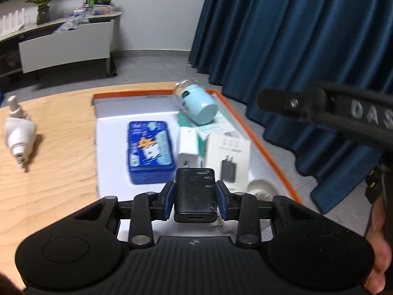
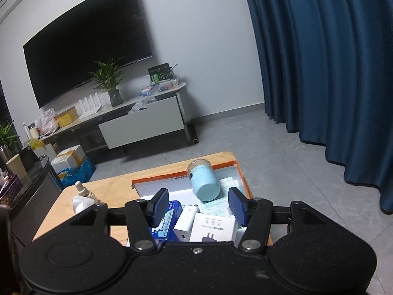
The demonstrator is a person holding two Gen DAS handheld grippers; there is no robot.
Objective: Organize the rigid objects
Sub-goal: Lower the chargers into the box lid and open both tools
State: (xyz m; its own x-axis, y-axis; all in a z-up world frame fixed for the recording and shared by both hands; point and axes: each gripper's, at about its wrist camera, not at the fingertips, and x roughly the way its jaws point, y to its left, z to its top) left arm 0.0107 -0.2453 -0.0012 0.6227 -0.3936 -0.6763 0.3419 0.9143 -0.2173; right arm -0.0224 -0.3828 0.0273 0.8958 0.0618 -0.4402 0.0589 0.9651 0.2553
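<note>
We see the left gripper [image 1: 195,191] with its jaws clamped on a black charger [image 1: 195,194], held above the near edge of the orange-rimmed tray [image 1: 267,147] that sits on the wooden table [image 1: 49,172]. In the tray, a blue tin [image 1: 149,151] lies at ten o'clock from the charger, a white adapter [image 1: 188,148] at twelve o'clock, and a white charger box [image 1: 229,157] at one o'clock. A light blue cup [image 1: 196,105] lies tilted on its side at the far right of the tray. Outside it, at nine o'clock, a white plug [image 1: 18,135] rests on the table. The right gripper [image 2: 199,206] hangs over the tray, its jaws apart with nothing between them; the cup shows at twelve o'clock beyond them.
</note>
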